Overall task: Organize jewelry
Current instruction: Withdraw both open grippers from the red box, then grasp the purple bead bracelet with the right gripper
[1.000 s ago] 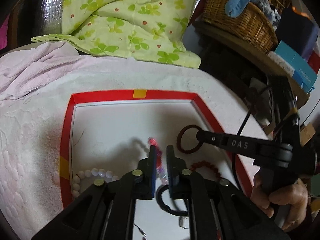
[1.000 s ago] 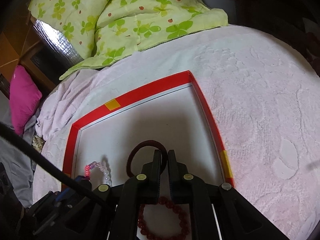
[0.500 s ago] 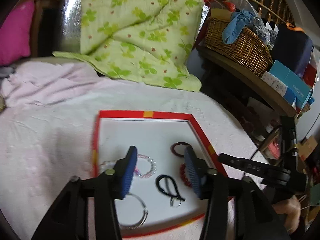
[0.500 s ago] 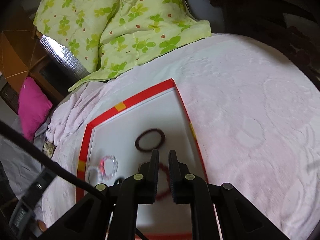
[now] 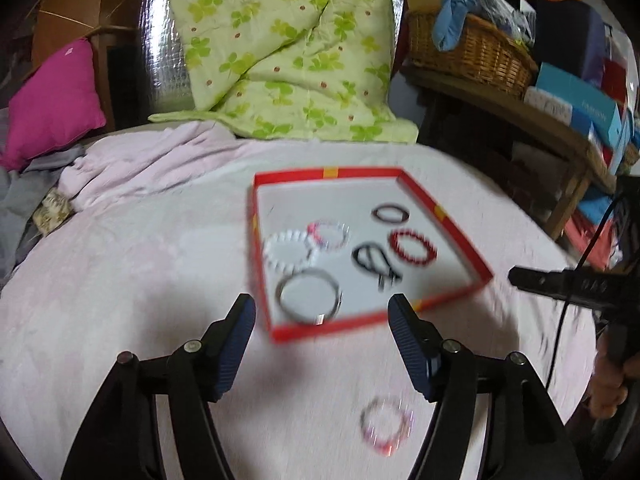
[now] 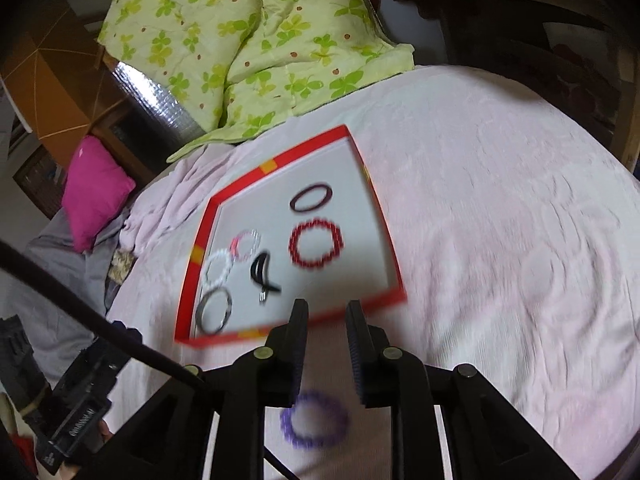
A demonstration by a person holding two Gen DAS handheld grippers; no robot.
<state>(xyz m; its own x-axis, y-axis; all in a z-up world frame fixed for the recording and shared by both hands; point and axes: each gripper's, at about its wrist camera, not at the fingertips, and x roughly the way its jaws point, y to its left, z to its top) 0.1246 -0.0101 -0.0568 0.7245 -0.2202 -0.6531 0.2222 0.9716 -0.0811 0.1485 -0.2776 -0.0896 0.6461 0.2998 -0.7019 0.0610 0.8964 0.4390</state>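
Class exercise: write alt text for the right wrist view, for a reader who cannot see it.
A red-rimmed tray on a pink bedspread holds six bracelets and rings. The right gripper, slightly open and empty, hovers above a purple beaded bracelet lying outside the tray.

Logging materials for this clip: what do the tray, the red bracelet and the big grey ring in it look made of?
Tray: likely cardboard, thin red walls, matte white floor. Red bracelet: separate dark red beads, glass or stone, too blurred to tell. Grey ring: probably a metal bangle, thin, grey, with a sheen.
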